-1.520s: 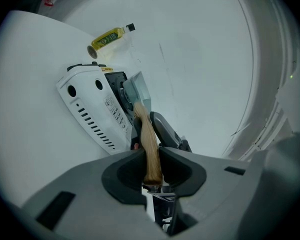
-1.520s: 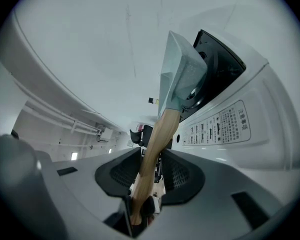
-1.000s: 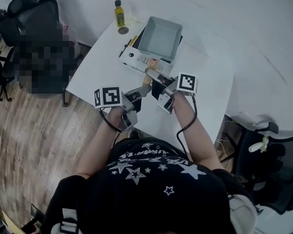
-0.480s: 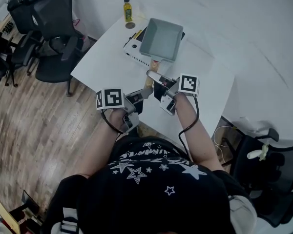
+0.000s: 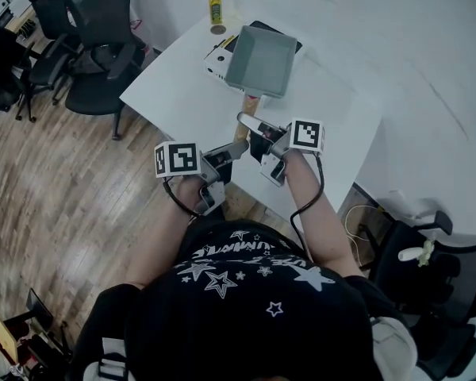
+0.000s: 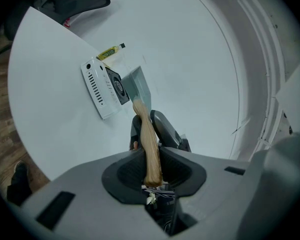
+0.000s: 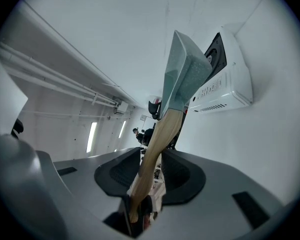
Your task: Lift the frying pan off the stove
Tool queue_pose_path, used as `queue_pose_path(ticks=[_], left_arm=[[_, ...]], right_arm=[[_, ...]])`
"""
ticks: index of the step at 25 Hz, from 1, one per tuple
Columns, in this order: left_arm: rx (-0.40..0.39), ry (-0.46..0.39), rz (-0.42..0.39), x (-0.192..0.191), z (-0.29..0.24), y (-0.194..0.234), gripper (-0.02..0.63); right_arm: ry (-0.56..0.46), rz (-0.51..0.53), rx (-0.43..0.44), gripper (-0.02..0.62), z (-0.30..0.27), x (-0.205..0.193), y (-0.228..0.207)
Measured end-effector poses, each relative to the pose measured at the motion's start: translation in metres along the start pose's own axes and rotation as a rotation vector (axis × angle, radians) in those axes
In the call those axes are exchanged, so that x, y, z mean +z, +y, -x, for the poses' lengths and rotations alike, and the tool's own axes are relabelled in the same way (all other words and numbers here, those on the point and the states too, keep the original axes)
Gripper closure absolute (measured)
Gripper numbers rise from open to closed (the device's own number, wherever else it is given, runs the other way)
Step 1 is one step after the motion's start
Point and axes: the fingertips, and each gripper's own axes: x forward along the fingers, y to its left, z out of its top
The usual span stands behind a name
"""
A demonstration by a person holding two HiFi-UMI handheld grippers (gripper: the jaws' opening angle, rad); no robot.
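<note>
Frying pan (image 5: 262, 60): grey and square. We see it above the stove at the far end of the bench. In the right gripper view it is tilted and looks clear of the burner.
Bench (image 5: 333, 109): white with a rounded edge. It carries the stove and the bottle.
Chairs (image 5: 95, 22): black office chairs on the wood floor, left of the bench.
Stove (image 5: 219, 60): white box with a black top. It sits partly under the pan, and we see its left end sticking out.
Wooden handle (image 5: 247, 103): runs from the pan toward us and through both claws.
Right claw (image 7: 157, 156): jaws fairly wide apart, with the pads against both sides of the handle.
Left claw (image 6: 151, 154): narrower gap, clamped on the butt end of the handle.
Bottle (image 5: 215, 5): small yellow oil bottle with a dark cap. It stands upright just beyond the stove.
</note>
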Motion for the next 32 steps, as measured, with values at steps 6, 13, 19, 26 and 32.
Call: queue_pose_path(ticks=[6,13,19,26,32], left_arm=[[0.018,-0.035,0.013,-0.042,0.015,-0.011,0.511],[0.034,-0.078,0.026,-0.109,0.035,-0.024,0.511],[0.058,-0.126,0.036,-0.144,0.048,-0.034,0.509],[0.100,-0.156,0.054,-0.164,0.059,-0.037,0.508],[0.099,-0.173,0.058,-0.194,0.086,-0.039,0.508]], right_arm=[[0.035,-0.016,0.014,0.465,0.022,-0.039,0.012],[0.086,0.017,0.049,0.463,0.058,-0.096,0.027],[0.141,0.002,0.063,0.457,0.078,-0.131,0.038],[0.199,0.002,0.093,0.454,0.082,-0.154,0.043],[0.210,-0.031,0.109,0.453,0.087,-0.195,0.058]])
